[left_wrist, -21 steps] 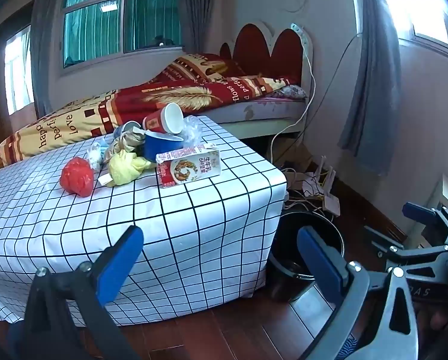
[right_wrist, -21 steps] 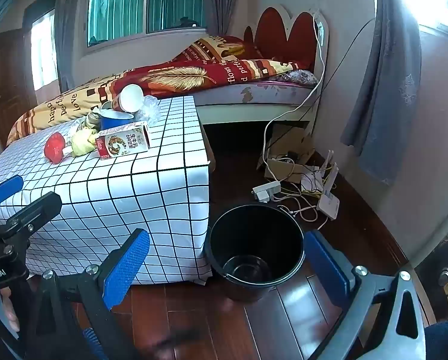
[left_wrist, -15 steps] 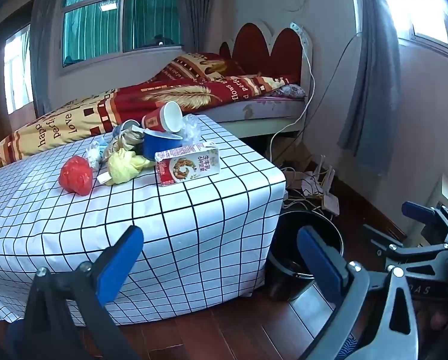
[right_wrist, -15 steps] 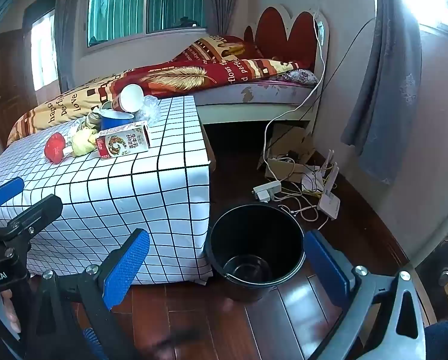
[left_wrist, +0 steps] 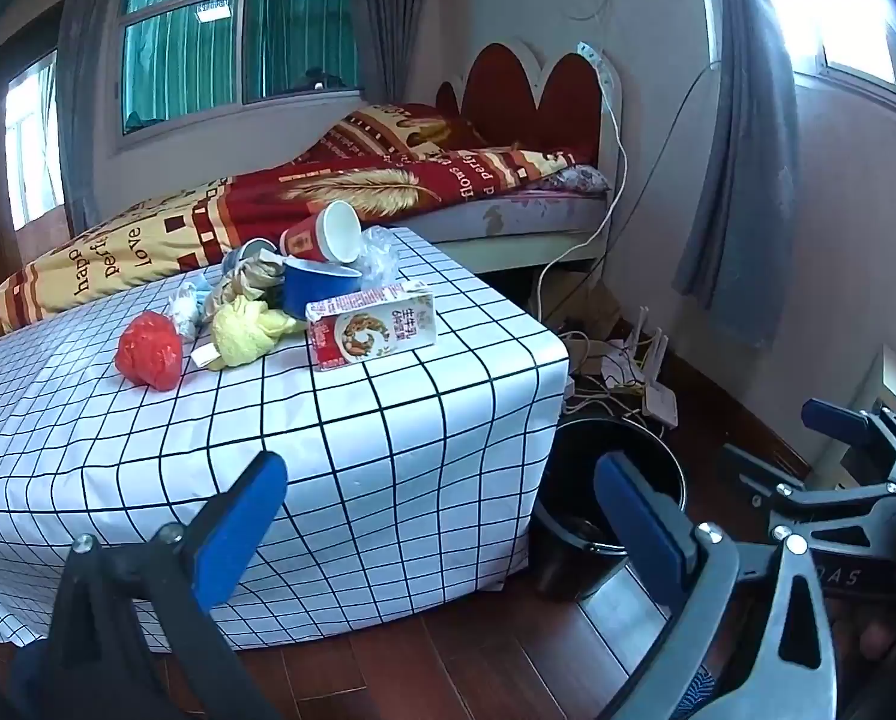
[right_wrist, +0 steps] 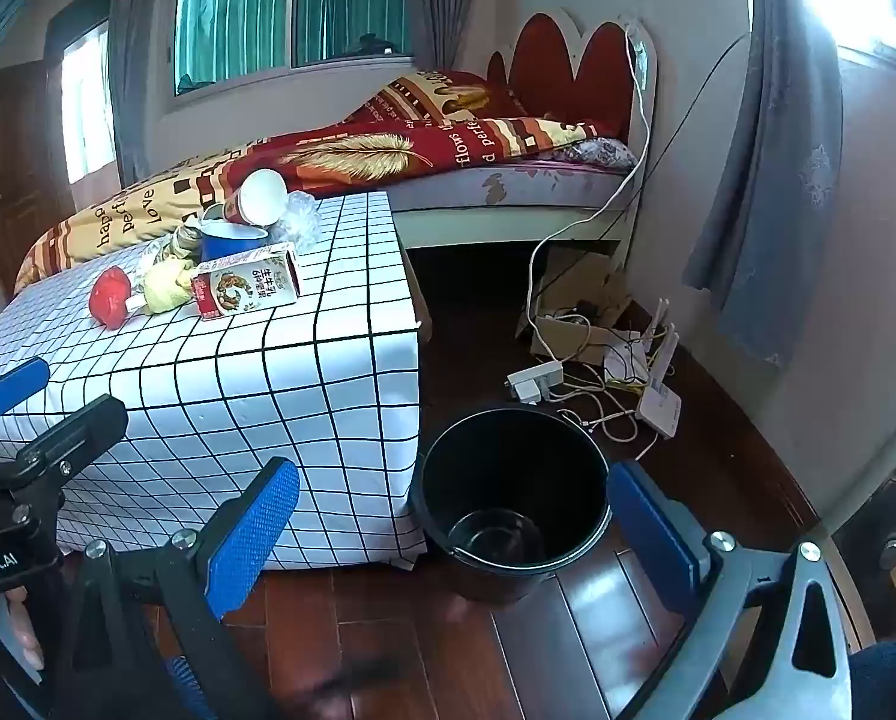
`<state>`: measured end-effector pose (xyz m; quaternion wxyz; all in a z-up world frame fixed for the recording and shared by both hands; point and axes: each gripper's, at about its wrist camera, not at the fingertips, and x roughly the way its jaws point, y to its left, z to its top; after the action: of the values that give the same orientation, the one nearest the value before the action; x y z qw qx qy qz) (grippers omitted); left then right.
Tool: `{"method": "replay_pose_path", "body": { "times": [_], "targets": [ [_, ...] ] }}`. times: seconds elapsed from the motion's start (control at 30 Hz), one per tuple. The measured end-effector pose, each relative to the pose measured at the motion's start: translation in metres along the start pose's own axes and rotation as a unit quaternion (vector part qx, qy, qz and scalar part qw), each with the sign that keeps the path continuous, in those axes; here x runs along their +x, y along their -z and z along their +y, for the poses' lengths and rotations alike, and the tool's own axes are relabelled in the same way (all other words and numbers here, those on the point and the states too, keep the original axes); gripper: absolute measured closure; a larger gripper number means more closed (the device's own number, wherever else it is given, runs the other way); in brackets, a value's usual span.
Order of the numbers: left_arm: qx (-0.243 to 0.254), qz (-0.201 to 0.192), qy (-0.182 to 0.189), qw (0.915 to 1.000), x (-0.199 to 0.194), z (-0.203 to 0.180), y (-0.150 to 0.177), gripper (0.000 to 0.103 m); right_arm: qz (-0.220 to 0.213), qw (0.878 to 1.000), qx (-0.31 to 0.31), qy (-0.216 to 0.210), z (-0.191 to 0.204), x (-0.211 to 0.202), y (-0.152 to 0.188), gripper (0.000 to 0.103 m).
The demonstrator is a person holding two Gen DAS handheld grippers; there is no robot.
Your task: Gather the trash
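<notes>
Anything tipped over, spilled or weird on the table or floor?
Yes. The red paper cup lies tipped on its side atop the blue cup, and the milk carton lies flat near the table's corner. On the floor past the black bucket, a power strip and loose cables sprawl in a tangle. No spill shows.

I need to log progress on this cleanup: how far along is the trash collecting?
Nothing looks done yet: the black bucket on the floor appears empty. Nothing is in hand either; the left tool and right tool are both open and hold nothing. All of it is left: the milk carton, red cup, blue cup, yellow wad and red wad sit on the checked table.
</notes>
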<state>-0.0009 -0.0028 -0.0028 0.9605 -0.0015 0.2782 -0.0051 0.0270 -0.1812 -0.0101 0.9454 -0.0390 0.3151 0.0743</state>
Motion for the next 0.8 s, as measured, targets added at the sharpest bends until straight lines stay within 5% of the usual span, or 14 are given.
{"method": "replay_pose_path", "body": {
  "times": [0.8],
  "targets": [
    [-0.001,0.000,0.000,1.0000,-0.0006,0.0073,0.0002,0.000,0.003,1.000,0.001,-0.001,0.0017,-0.0002,-0.0009,0.000]
  ]
}}
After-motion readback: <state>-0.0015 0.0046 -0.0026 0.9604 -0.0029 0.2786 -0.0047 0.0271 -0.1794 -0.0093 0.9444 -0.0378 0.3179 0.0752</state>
